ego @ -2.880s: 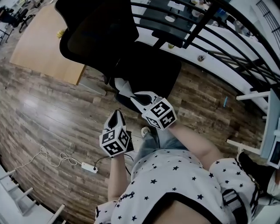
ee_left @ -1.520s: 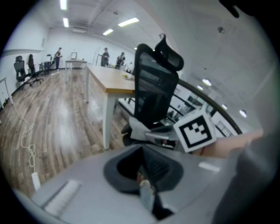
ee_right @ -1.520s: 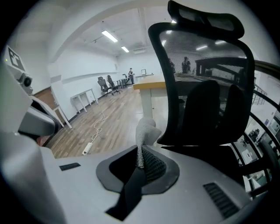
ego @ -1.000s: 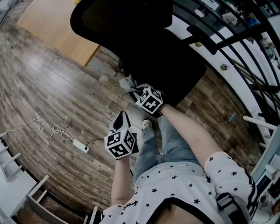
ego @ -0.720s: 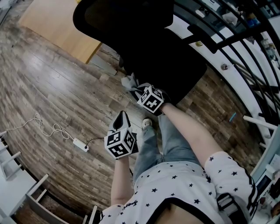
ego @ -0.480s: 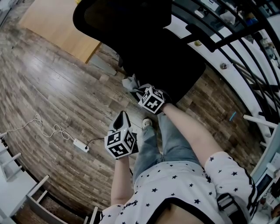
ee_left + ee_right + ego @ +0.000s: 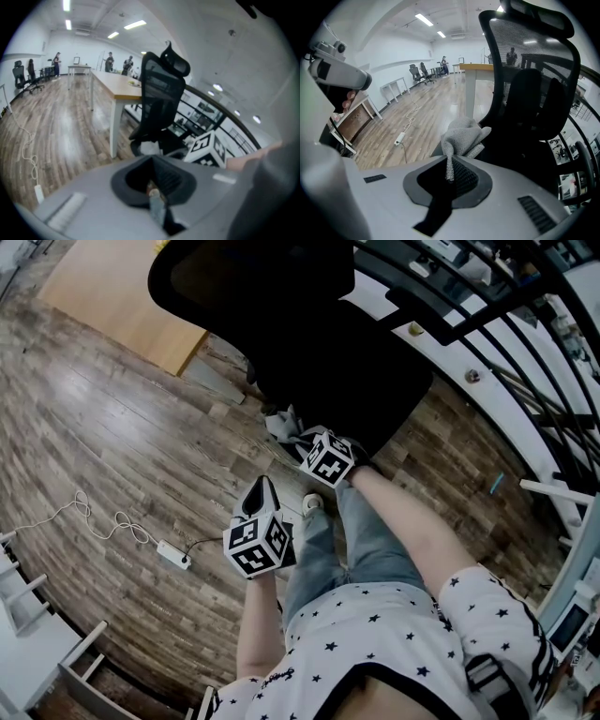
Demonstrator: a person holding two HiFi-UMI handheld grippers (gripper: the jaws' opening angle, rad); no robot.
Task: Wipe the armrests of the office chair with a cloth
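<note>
A black office chair (image 7: 337,362) stands in front of me, its mesh backrest (image 7: 529,70) filling the right gripper view. My right gripper (image 7: 302,437) is at the chair's near side, shut on a grey cloth (image 7: 284,421). The cloth (image 7: 461,136) bunches up just beyond the jaws (image 7: 449,174) against a dark part of the chair; the armrest itself is hard to make out. My left gripper (image 7: 255,487) hangs lower and to the left, over the floor, its jaws together and holding nothing (image 7: 152,190). The chair (image 7: 159,103) and the cloth (image 7: 150,147) show ahead of it.
A wooden desk (image 7: 122,306) stands left of the chair. A white power strip (image 7: 173,552) with a looped cable lies on the plank floor at the left. A dark railing (image 7: 487,306) runs along the right. My shoe (image 7: 311,502) is under the grippers.
The right gripper with the cloth has slid a little toward me along the chair's side. The left gripper has stayed where it was.
</note>
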